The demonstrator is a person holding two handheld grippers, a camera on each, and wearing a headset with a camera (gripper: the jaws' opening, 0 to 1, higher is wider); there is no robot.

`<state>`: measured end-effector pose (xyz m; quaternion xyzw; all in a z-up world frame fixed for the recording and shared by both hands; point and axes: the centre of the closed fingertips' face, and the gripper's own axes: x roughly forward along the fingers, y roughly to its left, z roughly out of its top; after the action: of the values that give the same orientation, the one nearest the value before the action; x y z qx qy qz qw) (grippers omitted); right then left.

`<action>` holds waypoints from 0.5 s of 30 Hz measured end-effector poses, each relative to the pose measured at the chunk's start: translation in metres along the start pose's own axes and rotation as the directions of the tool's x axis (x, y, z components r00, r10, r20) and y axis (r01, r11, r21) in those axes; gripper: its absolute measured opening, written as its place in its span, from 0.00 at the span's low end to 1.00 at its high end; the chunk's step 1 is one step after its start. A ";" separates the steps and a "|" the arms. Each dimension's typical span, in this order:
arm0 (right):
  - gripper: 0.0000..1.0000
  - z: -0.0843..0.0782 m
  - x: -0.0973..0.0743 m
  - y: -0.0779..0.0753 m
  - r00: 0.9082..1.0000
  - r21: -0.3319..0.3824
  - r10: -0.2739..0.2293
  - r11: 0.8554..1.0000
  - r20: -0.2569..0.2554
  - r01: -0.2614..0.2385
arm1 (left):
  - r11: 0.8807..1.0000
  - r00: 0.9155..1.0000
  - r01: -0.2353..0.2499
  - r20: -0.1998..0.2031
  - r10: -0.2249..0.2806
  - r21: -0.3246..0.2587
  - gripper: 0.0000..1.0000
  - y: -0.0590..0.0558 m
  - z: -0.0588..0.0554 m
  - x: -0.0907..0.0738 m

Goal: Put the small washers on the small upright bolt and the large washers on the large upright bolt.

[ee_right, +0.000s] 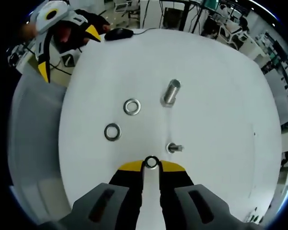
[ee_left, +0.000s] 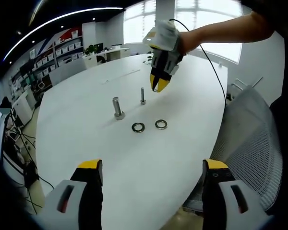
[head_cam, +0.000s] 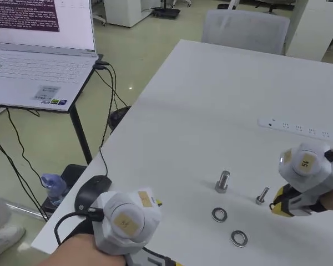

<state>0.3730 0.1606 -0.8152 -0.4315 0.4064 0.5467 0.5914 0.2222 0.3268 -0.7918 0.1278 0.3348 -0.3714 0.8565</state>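
Note:
The large upright bolt (head_cam: 222, 182) and the small upright bolt (head_cam: 262, 195) stand on the white table (head_cam: 211, 111). Two large washers (head_cam: 219, 214) (head_cam: 239, 239) lie flat in front of them. My right gripper (ee_right: 152, 165) is shut on a small washer (ee_right: 152, 163) and hovers just short of the small bolt (ee_right: 174, 148), to that bolt's right in the head view (head_cam: 278, 204). My left gripper (ee_left: 152, 165) is open with nothing between its fingers. It sits well back near the table's front-left corner, facing the bolts (ee_left: 117, 108) and washers (ee_left: 138, 127).
A white power strip (head_cam: 299, 128) lies at the back right of the table. A black mouse (head_cam: 92, 191) with its cable rests at the left table edge beside my left gripper. A laptop (head_cam: 39, 72) is on a side stand, and a grey chair (head_cam: 244, 30) stands behind the table.

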 end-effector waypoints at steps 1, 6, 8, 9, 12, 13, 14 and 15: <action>0.12 0.001 -0.001 -0.003 1.000 0.005 -0.004 1.000 0.003 0.004 | 1.000 1.000 0.001 -0.001 -0.001 0.000 0.86 0.000 0.000 0.000; 0.12 0.010 -0.008 -0.015 1.000 0.019 -0.024 1.000 0.017 0.023 | 1.000 1.000 0.005 -0.007 -0.005 -0.003 0.86 0.001 0.000 0.002; 0.12 0.012 -0.009 -0.018 0.999 0.017 -0.031 0.999 0.015 0.031 | 1.000 1.000 0.006 -0.008 -0.006 -0.005 0.86 0.001 0.000 0.002; 0.12 0.015 -0.009 -0.020 0.999 0.017 -0.035 0.999 0.015 0.035 | 1.000 1.000 0.007 -0.008 -0.007 -0.007 0.86 0.001 0.000 0.003; 0.12 0.019 -0.010 -0.025 0.999 0.025 -0.037 0.999 0.021 0.037 | 1.000 1.000 0.009 -0.010 -0.009 -0.010 0.86 0.001 -0.001 0.004; 0.12 0.020 -0.009 -0.025 0.999 0.029 -0.033 0.999 0.022 0.032 | 1.000 1.000 0.009 -0.010 -0.010 -0.011 0.86 0.001 -0.001 0.004; 0.12 0.021 -0.007 -0.024 0.999 0.031 -0.029 0.999 0.020 0.028 | 1.000 1.000 0.011 -0.009 -0.011 -0.011 0.86 0.001 -0.001 0.004; 0.12 0.020 -0.005 -0.024 1.000 0.029 -0.026 0.999 0.014 0.025 | 1.000 1.000 0.012 -0.009 -0.012 -0.012 0.86 0.001 0.000 0.005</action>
<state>0.3969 0.1777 -0.8025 -0.4240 0.4043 0.5364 0.6075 0.2247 0.3248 -0.7953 0.1222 0.3414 -0.3738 0.8537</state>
